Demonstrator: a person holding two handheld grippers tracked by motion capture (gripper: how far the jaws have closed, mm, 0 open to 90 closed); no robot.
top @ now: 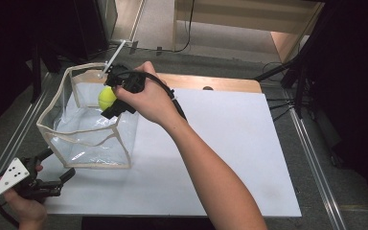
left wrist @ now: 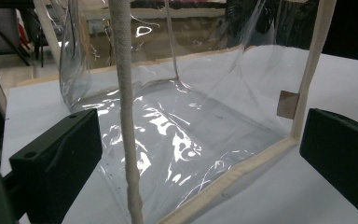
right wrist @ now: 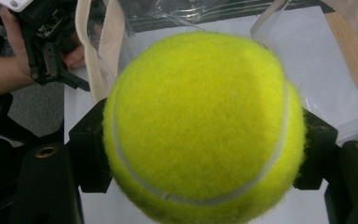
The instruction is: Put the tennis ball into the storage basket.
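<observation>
Because it carries everything, the white tabletop [top: 220, 158] comes first, with the clear bag [top: 84, 127] standing open-mouthed at its left edge to take a drop. Right tongs [top: 111, 99], clenched on the tennis ball [top: 107, 97], hold it over that opening; left tongs [top: 60, 179], released, wait just beside the bag's near corner, likely to steady it.

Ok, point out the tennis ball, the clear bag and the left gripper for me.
tennis ball [right wrist: 200, 126]: right gripper view, middle of its yellow felt.
clear bag [top: 123, 142]: high view, cloth-trimmed near corner edge.
left gripper [top: 63, 179]: high view, between its two black jaw tips.
</observation>
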